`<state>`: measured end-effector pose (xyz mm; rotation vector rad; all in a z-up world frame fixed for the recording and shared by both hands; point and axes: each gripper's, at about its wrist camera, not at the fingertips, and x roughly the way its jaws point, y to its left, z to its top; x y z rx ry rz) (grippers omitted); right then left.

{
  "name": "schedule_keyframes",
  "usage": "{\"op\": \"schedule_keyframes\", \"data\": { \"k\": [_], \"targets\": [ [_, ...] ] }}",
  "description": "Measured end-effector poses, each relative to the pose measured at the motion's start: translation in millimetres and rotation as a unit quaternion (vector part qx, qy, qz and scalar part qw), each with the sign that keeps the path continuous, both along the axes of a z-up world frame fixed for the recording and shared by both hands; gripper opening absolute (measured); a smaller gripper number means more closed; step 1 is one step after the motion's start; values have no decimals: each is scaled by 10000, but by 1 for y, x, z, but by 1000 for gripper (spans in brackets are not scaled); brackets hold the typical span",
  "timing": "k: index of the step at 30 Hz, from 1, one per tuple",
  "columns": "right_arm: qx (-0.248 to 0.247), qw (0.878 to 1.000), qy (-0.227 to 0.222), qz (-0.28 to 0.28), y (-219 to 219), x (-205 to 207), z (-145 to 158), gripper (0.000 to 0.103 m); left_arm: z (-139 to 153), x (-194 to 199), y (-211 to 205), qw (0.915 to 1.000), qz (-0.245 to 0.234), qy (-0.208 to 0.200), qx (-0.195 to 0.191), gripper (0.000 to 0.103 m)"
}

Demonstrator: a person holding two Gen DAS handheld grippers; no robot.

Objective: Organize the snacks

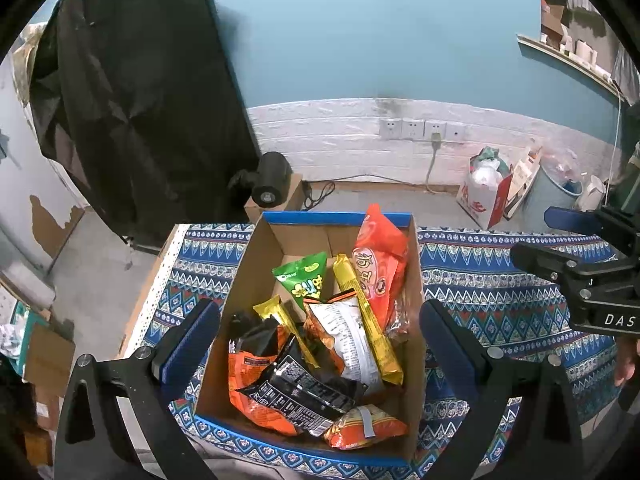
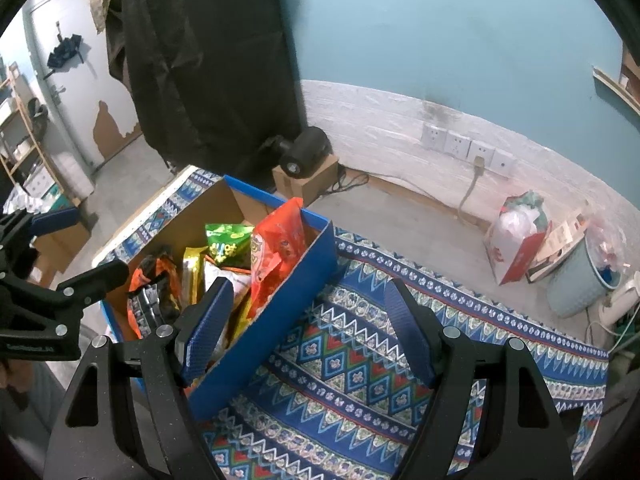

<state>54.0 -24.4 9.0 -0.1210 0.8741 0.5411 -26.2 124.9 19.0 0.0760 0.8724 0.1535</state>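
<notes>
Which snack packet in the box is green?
The triangular packet near the box's far wall; it alone is green, the others being orange, yellow, black or white.

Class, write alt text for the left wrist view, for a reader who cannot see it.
An open blue-sided cardboard box full of snack packets sits on a blue patterned tablecloth, framed by the open, empty left claw. A tall orange packet leans against its right wall beside a green triangular packet; the right claw shows at right.

In the box [image 1: 414,280], the snack packets [image 1: 304,360] overlap, so the lower ones are mostly covered and their print is too small to read. The near tabletop [image 2: 340,380] is cut off by the picture's edge. The bin [image 2: 576,284] at far right holds things too blurred to tell.
</notes>
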Motion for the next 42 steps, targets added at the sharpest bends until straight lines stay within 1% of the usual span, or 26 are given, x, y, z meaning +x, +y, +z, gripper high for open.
{"op": "schedule_keyframes", "data": {
  "k": [9,21,27,33,42],
  "targets": [
    [9,10000,2,10,0,0,0,77,-3,0,0,10000,-4,71,12,101],
    [-16,10000,13,41,2,0,-1,77,-1,-2,2,10000,50,61,-19,101],
    [-11,10000,35,54,1,0,-2,77,1,-3,1,10000,75,-14,55,101],
    [-30,10000,38,73,2,-1,-2,77,1,-4,3,9999,133,-4,-29,101],
    [-25,10000,0,76,3,-2,-2,77,1,-4,3,9999,154,-29,8,101]
  ]
}}
